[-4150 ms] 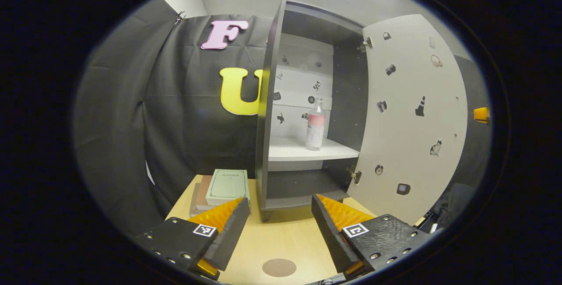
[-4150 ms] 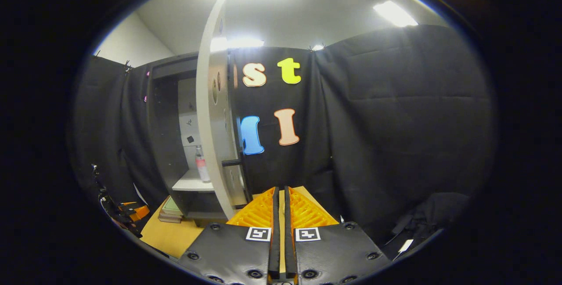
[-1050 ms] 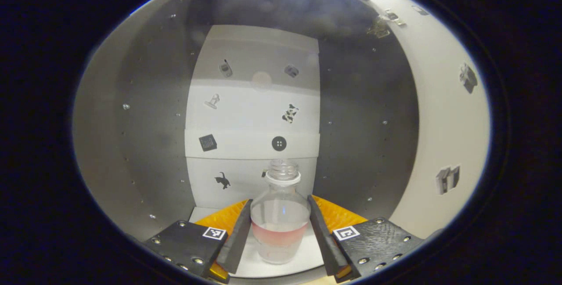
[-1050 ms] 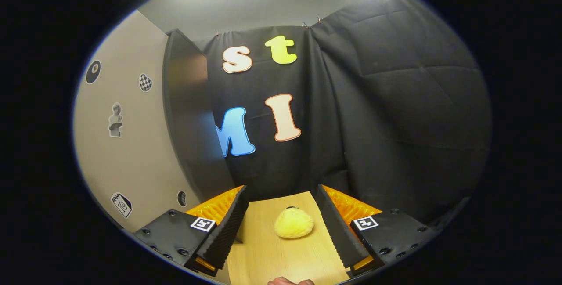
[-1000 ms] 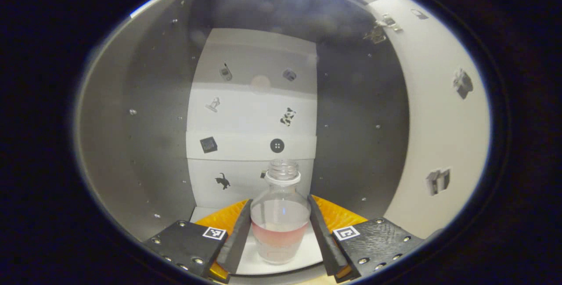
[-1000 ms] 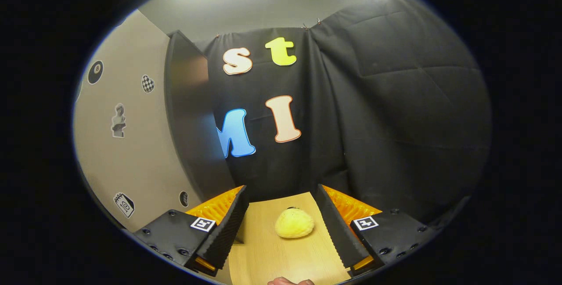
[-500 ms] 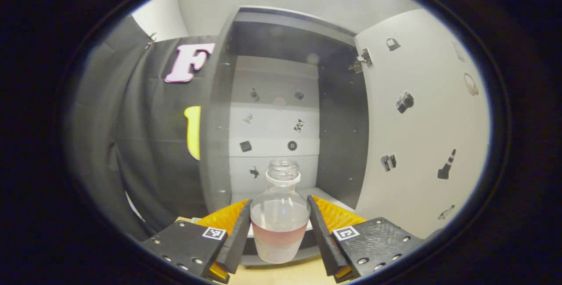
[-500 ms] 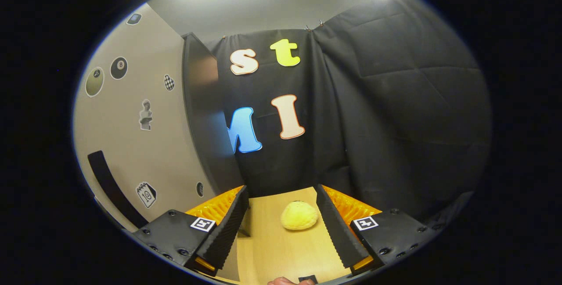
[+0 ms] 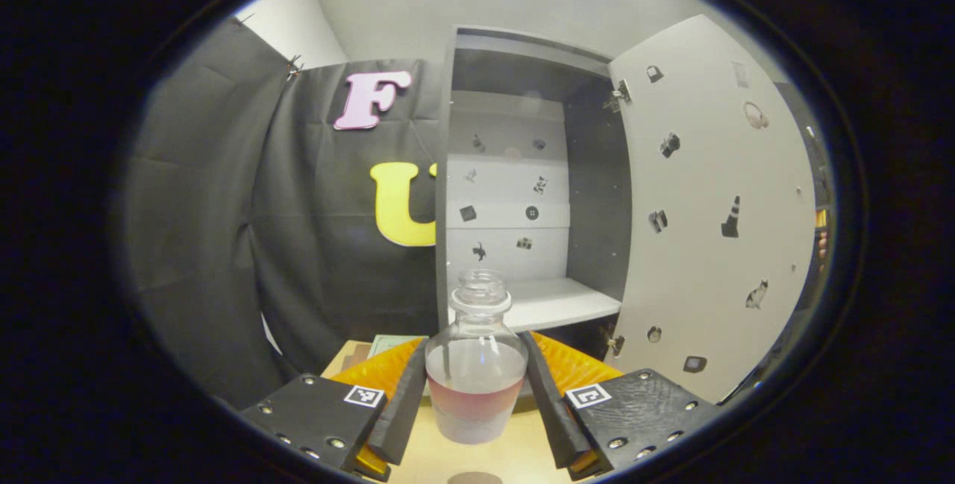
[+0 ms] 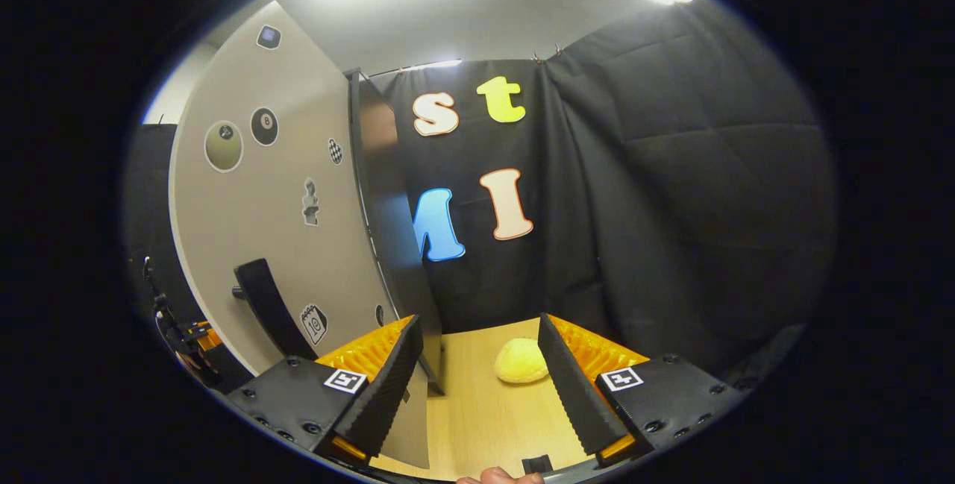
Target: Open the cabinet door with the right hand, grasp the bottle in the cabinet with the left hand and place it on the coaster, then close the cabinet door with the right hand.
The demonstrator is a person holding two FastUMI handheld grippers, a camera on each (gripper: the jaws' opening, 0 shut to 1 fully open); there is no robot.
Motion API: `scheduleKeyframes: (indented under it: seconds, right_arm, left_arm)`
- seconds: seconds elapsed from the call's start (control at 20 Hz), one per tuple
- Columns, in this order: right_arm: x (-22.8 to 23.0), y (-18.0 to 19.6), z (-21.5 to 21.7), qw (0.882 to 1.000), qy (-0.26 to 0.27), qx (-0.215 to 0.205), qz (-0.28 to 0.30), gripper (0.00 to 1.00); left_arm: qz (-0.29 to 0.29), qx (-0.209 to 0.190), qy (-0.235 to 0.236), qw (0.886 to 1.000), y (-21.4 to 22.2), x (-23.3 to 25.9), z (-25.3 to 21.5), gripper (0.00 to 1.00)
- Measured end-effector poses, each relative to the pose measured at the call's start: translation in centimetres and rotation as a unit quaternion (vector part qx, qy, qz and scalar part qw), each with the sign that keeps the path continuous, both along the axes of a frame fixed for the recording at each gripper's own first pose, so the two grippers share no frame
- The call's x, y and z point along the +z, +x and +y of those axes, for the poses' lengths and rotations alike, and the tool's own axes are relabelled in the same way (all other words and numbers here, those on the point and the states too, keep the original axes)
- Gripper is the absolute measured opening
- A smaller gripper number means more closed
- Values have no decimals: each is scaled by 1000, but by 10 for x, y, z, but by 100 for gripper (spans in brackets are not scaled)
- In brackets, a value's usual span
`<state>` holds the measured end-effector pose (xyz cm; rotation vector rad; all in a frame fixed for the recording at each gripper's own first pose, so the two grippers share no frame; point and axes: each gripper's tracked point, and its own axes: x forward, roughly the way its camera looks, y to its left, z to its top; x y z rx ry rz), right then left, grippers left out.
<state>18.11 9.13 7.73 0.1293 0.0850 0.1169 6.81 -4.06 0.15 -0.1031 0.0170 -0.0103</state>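
— Since half a second ago, what has moved in the left gripper view?

— Bottle and gripper have pulled back from the cabinet (image 9: 515, 171). Before, the bottle stood against the shelf opening; now the whole cabinet front shows, with more of the black cloth wall to its left.

— How does the left gripper (image 9: 473, 394) stand?

— Both fingers (image 9: 403, 402) press on the sides of the bottle (image 9: 476, 379), which sits upright between them, clear glass with pinkish liquid low down and no cap on its threaded neck. It is held above the wooden table (image 9: 507, 458), outside the cabinet, in front of the white shelf (image 9: 556, 303).

— And the door?

— The cabinet door (image 9: 709, 223) is swung open to the right, its pale inner face dotted with small stickers. At the bottom edge a sliver of the brown coaster (image 9: 474, 478) lies on the table, just below the bottle. A green book (image 9: 388, 342) peeks out behind the left finger.

— Now the right gripper view?

— The right gripper (image 10: 477, 387) has its fingers spread wide with nothing between them. The door's outer face (image 10: 283, 230) stands to the left, more of it visible than a moment ago, with its dark handle (image 10: 261, 305) near. A yellow plush toy (image 10: 521, 361) lies on the table (image 10: 477, 424) ahead, between the fingers in line of sight but well apart from them.
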Motion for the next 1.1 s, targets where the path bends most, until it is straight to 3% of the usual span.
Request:
scheduleKeyframes:
  seconds: [0.2,0.25,0.5,0.95,1.1]
  right_arm:
    - [1,-9,10,1000,11,15,-6,98]
    - [-2,-8,13,1000,8,24,-3,98]
    - [-13,13,15,999,19,48,-5,98]
    - [-21,32,-15,1000,18,-19,13,98]
    - [-29,27,-24,998,29,-46,26,98]
  left_arm:
    - [33,31,-19,999,-21,-63,9,75]
    - [35,42,-15,998,-23,-75,12,71]
    - [46,125,-31,991,-29,-141,21,71]
    - [76,191,-42,978,-21,-259,3,73]
    - [86,183,-33,979,-20,-286,-8,73]
